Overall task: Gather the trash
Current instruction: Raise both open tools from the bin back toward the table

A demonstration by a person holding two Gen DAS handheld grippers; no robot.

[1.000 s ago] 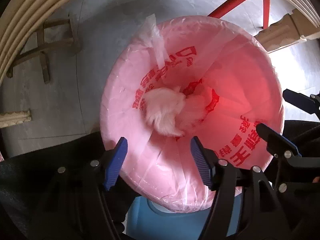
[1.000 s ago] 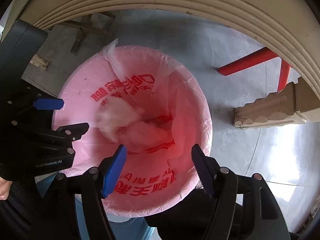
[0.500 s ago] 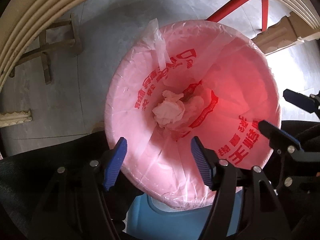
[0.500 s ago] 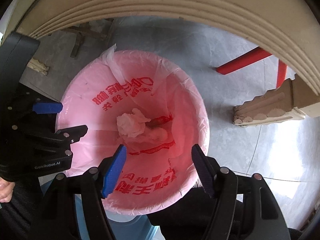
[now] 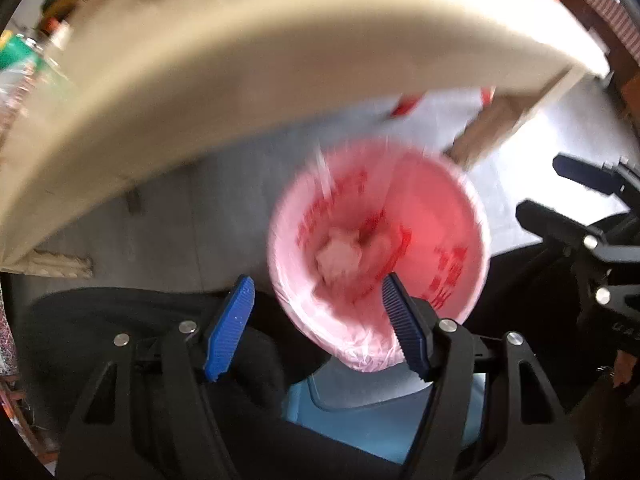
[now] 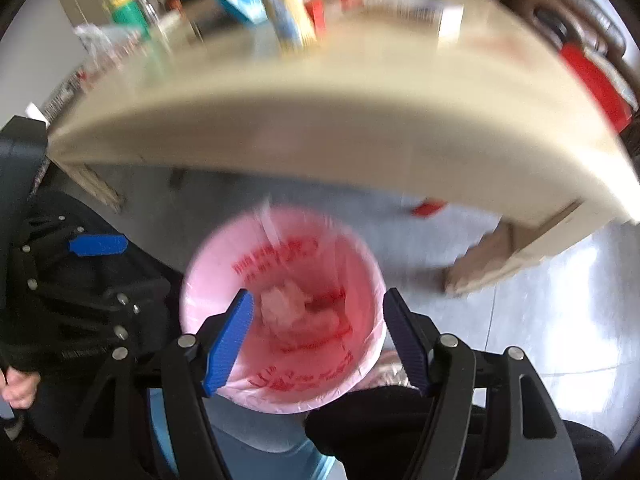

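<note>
My left gripper (image 5: 316, 324) hangs with its blue pads spread wide and nothing between them. From its camera I look down past the pads at the bin (image 5: 476, 280), which sits on the grey floor (image 5: 180, 224) just below and right of centre, lined with a pink bag (image 5: 440, 208) printed in red. Crumpled tissue (image 5: 340, 256) lies at the bottom of the bag, though motion blur keeps me from telling how many pieces there are. A beige table edge (image 5: 240, 80) arcs across the top of that view, and my right gripper shows at the far right edge, its pads also apart.

From the right camera, my right gripper (image 6: 316, 336) is likewise spread wide and empty, framing the bin from above. The tissue is in the bag's hollow, just right of the left pad (image 6: 228, 340). To the far left I see the left gripper's body and a bare hand (image 6: 18, 388) below it. The table fills the upper half here, with blurred boxes and a green bottle (image 6: 124, 10) on top; I cannot read any of them.
</note>
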